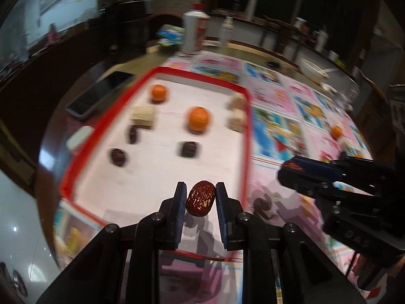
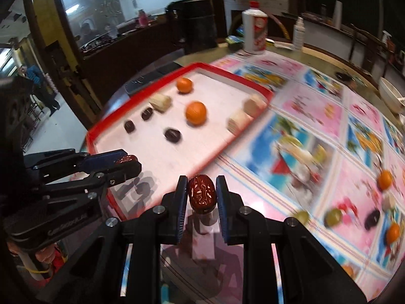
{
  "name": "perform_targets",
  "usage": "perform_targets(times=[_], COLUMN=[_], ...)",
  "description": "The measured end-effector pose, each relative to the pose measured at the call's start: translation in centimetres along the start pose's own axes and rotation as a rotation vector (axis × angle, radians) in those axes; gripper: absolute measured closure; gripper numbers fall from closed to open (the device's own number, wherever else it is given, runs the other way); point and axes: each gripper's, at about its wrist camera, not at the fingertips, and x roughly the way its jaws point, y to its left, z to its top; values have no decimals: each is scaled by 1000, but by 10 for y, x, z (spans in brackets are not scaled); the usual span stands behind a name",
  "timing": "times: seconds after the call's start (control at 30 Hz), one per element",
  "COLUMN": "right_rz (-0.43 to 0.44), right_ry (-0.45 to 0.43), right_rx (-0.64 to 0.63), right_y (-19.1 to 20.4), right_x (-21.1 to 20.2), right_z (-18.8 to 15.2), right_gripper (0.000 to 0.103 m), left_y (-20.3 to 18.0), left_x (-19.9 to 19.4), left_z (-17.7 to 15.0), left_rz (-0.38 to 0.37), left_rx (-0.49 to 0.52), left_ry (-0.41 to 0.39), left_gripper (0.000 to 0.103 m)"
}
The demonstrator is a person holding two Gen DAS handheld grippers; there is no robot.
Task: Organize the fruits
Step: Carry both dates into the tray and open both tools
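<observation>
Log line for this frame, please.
left gripper: holds date over red tray | right gripper: holds date beside tray

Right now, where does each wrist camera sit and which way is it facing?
Left wrist: on the left gripper, looking along its fingers, shut on a red date, over the near end of the red tray; the right gripper shows at right.
Right wrist: on the right gripper, beside the tray's near corner, also holding a date; the left gripper shows at left.
Shared: tray, large orange, white bottle.
</observation>
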Motion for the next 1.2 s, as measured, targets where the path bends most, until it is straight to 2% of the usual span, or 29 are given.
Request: perform_targets(times=[0.3,0.63,1.1,1.2], right_rz=[38,25,20,15], right_ry=[-3,56,105,113], right_rx=[-5,19,-20,-24], right_y=[26,30,40,40], right_x=[30,70,91,94], right_z=[30,32,31,30], right_gripper=[79,79,78,78], left_y=[43,50,53,53], left_x=[10,35,51,51], left_z=[8,13,14,14], left_rz=[73,103,139,126], left_rx=[-70,-70,-43,-48], left_ry=[-5,27,50,57], left_gripper=[81,81,80,70])
